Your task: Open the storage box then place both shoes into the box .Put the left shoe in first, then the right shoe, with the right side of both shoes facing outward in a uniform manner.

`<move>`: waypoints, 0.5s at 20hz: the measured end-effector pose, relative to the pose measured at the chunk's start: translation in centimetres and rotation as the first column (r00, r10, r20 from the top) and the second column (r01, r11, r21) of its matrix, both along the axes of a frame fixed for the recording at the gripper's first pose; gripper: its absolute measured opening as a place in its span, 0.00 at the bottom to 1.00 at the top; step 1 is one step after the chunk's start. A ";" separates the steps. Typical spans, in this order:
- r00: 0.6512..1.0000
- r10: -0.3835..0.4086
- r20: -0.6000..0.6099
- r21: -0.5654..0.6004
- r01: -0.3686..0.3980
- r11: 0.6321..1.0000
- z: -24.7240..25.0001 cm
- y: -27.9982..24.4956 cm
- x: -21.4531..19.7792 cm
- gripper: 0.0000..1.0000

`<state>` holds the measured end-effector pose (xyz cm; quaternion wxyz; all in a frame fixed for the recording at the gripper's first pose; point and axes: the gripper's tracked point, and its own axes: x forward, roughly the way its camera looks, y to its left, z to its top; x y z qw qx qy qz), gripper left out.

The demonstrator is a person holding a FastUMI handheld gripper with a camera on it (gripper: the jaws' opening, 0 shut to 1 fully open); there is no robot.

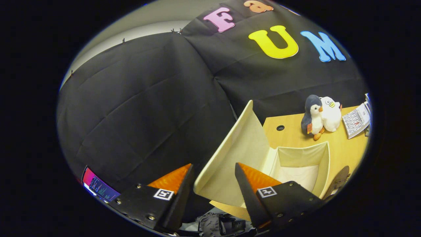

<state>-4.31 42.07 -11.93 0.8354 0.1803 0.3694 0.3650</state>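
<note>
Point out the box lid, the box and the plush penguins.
box lid (pixel 230 158): gripper view, inner face of the raised flap between the fingers.
box (pixel 302 154): gripper view, far inner wall.
plush penguins (pixel 320 117): gripper view, where both bodies meet.

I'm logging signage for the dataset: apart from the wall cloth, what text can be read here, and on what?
Printed sheet beside the plush penguins: too small to read.
Penguin's orange tag: blurred.
Gripper, open, box lid between its fingers: pattern markers, no words.

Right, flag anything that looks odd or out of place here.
Nothing damaged or spilled. The storage box on the wooden table stands open and empty, lid raised between the open tool fingers. Two plush penguins lean together beyond it.
</note>
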 end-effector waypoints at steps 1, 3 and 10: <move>1.000 0.000 0.014 -0.006 0.000 1.000 0.1 -0.3 0.0 0.89; 0.999 -0.015 0.052 -0.028 0.016 0.999 0.2 -1.6 0.6 0.97; 0.980 -0.085 0.180 -0.126 0.108 0.986 0.5 -9.1 2.3 0.97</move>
